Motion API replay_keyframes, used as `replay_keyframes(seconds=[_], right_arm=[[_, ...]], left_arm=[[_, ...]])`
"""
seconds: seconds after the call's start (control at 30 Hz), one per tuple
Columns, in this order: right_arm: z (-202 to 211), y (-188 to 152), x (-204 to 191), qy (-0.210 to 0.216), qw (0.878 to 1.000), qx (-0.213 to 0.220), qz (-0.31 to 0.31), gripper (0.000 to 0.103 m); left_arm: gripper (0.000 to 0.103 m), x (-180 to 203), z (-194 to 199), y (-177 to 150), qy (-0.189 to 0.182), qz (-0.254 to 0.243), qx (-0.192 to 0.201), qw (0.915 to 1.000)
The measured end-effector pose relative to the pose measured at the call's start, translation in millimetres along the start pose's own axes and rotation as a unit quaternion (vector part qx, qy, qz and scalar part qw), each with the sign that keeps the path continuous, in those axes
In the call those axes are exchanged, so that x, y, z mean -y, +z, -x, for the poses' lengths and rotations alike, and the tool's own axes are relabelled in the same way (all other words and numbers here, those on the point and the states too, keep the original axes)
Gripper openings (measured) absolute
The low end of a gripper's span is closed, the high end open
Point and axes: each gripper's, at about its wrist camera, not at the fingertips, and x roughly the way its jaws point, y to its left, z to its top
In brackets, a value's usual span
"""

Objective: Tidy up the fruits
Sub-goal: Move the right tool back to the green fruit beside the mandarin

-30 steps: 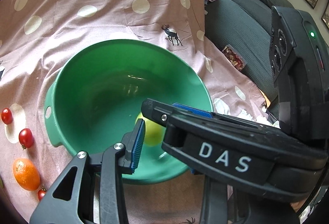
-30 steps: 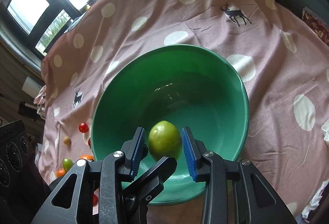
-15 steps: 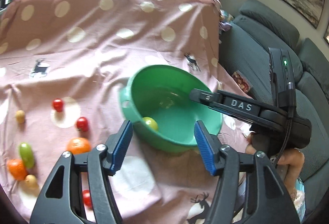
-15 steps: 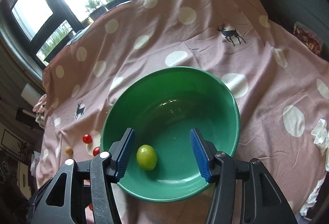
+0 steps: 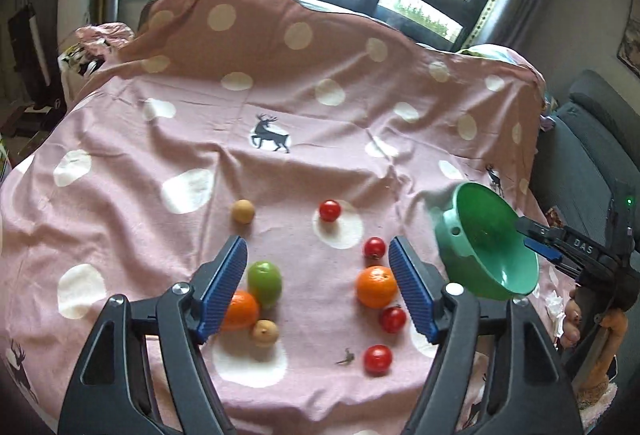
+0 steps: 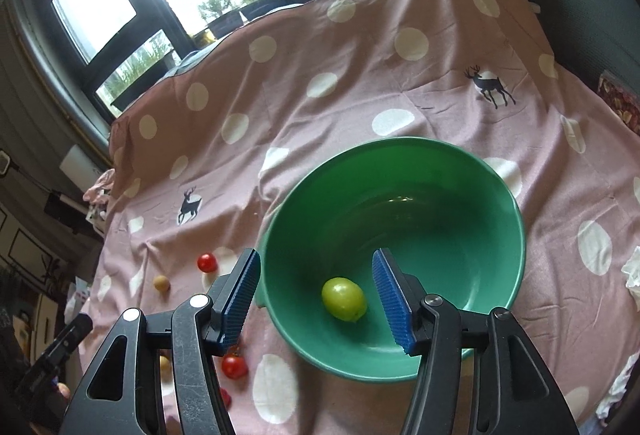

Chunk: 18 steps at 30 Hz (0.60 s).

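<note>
Lying loose on the pink cloth (image 5: 304, 123) in your left view are the fruits: a green one (image 5: 264, 282) touching an orange (image 5: 240, 310), a tan one (image 5: 264, 332) just beside them, another tan one (image 5: 243, 211) farther off, a second orange (image 5: 376, 286), and four red tomatoes, one at the near edge (image 5: 377, 359); the green bowl (image 6: 496, 195) sits on the cloth to their right, and it holds a single yellow-green fruit (image 6: 344, 299) near its front wall; your left gripper (image 5: 318, 285) is spread wide above the scattered fruit, gripping nothing; your right gripper (image 6: 316, 299) is likewise wide apart over the bowl's near rim, its blue pads (image 6: 390, 299) clear of the fruit inside.
</note>
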Motion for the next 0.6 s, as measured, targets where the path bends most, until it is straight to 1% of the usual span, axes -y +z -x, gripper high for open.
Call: replay_keyframes(seconds=[0.07, 0.13, 0.27, 0.37, 0.4, 0.53, 0.6], right_arm=[[-2, -2, -9, 0.008, 1.000, -0.002, 0.009, 0.059], [-5, -4, -21, 0.021, 1.000, -0.005, 0.020, 0.059], [-14, -11, -47, 0.067, 0.997, -0.021, 0.040, 0.059], [-24, -18, -68, 0.094, 0.993, -0.043, 0.053, 0.059], [-28, -20, -75, 0.102, 0.992, -0.050, 0.057, 0.059], [-45, -30, -102, 0.135, 0.985, -0.090, 0.066, 0.059], [-56, -33, -116, 0.153, 0.979, -0.113, 0.071, 0.059]], left_arm=[[0.072, -18, -4, -1, -0.001, 0.020, -0.001, 0.9998], [0.072, -26, -10, -3, 0.002, 0.030, -0.011, 0.9995], [0.069, -31, -26, -4, -0.003, 0.026, -0.037, 0.9990], [0.066, -36, -35, -5, -0.008, 0.027, -0.055, 0.9981], [0.064, -39, -38, -5, -0.011, 0.032, -0.059, 0.9977], [0.059, -43, -52, -6, -0.033, 0.040, -0.086, 0.9949], [0.055, -41, -58, -6, -0.042, 0.037, -0.102, 0.9932]])
